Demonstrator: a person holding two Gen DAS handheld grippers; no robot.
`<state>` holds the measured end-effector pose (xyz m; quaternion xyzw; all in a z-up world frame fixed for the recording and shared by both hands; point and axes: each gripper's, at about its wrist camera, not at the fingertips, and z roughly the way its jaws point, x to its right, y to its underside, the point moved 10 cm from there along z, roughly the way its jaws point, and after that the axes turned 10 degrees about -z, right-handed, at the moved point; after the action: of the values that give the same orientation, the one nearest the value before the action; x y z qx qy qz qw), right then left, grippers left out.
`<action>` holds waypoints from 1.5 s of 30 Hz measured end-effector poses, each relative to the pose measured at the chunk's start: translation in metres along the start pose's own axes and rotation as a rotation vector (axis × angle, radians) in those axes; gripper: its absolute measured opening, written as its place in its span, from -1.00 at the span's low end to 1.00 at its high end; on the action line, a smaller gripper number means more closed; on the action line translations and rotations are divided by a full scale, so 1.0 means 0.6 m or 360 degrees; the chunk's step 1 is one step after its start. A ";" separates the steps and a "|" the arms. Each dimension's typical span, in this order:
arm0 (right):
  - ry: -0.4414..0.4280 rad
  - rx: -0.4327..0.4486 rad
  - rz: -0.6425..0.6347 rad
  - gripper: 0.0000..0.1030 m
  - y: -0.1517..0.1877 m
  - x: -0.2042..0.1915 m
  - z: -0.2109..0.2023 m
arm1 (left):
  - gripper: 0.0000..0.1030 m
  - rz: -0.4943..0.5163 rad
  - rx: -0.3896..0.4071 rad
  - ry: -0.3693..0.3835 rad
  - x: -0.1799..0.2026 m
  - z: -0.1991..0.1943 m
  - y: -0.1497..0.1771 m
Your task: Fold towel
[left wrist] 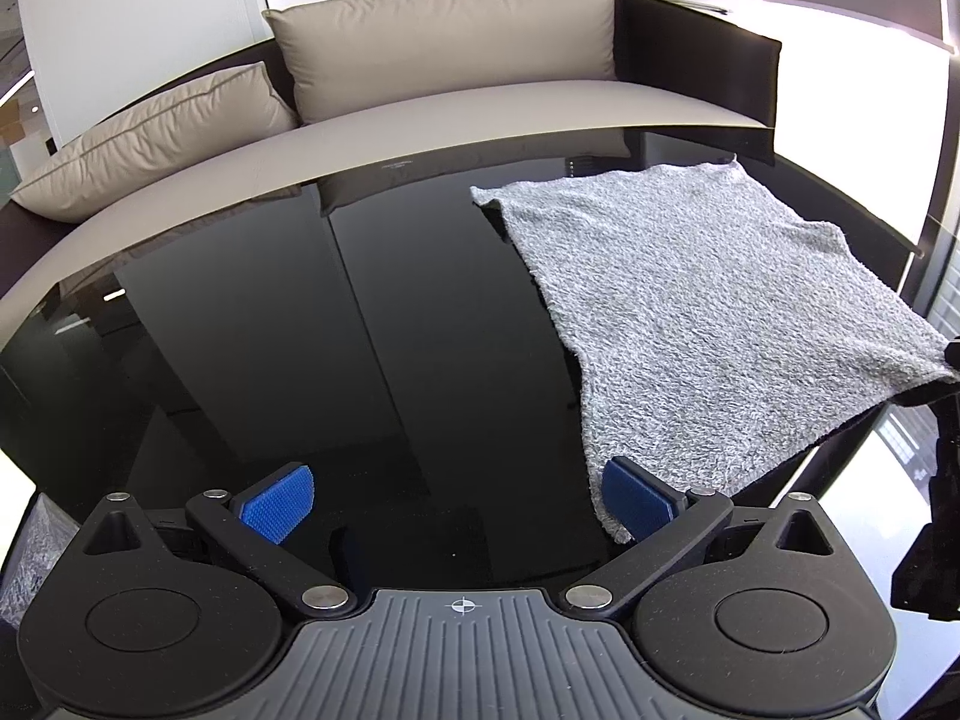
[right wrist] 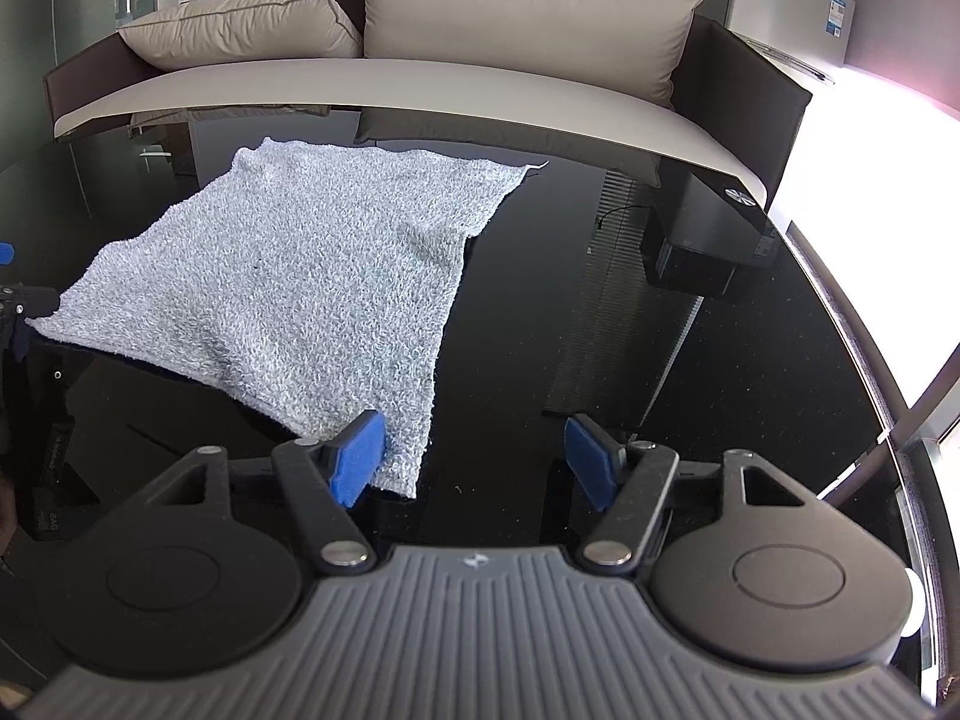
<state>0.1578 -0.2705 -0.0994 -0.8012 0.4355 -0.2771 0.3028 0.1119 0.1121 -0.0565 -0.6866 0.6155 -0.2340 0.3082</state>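
A grey terry towel [left wrist: 696, 312] lies spread flat on a glossy black table [left wrist: 336, 360]; it also shows in the right wrist view [right wrist: 300, 282]. My left gripper [left wrist: 456, 504] is open, its right blue pad [left wrist: 636, 501] at the towel's near left corner. My right gripper [right wrist: 474, 459] is open, its left blue pad [right wrist: 357, 456] at the towel's near right corner. Neither gripper holds the towel. Each gripper shows at the edge of the other's view.
A sofa [left wrist: 492, 102] with beige cushions [left wrist: 444, 36] stands behind the table's far edge. A silver appliance [right wrist: 786, 0] stands at the back right. A dark box [right wrist: 702, 240] is reflected or seen through the tabletop. Bright window light falls from the right.
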 end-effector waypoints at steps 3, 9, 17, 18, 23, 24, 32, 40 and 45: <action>0.0011 0.0001 -0.0009 0.33 -0.001 0.000 0.001 | 0.99 -0.0012 0.0003 -0.0005 -0.003 -0.002 0.001; 0.0000 0.0003 0.0020 0.33 0.000 0.004 0.003 | 0.98 -0.0064 0.0007 -0.0010 -0.005 -0.004 0.002; 0.0006 0.0103 0.0027 0.34 -0.015 -0.004 -0.007 | 0.98 -0.0183 0.0032 0.0096 0.008 -0.013 -0.002; -0.0005 0.0118 0.0038 0.34 -0.017 -0.006 -0.009 | 0.98 -0.0175 0.0028 0.0095 0.010 -0.012 -0.001; -0.0033 0.0129 0.0056 0.34 -0.020 -0.011 -0.006 | 0.98 -0.0166 0.0029 0.0109 0.018 -0.014 0.001; -0.0038 0.0129 0.0058 0.34 -0.020 -0.012 -0.005 | 0.98 -0.0163 0.0027 0.0111 0.020 -0.013 0.001; -0.0064 0.0140 0.0035 0.34 -0.022 -0.024 -0.011 | 0.98 -0.0208 0.0061 0.0189 0.037 -0.021 -0.001; -0.0070 0.0132 0.0062 0.35 -0.019 -0.027 -0.014 | 0.98 -0.0302 0.0071 0.0243 0.043 -0.027 -0.001; -0.0062 0.0124 0.0100 0.37 -0.013 -0.024 -0.019 | 0.98 -0.0343 0.0063 0.0257 0.045 -0.027 0.002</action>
<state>0.1468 -0.2572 -0.0887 -0.7799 0.4435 -0.2685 0.3508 0.1031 0.0833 -0.0475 -0.7216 0.5561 -0.3323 0.2442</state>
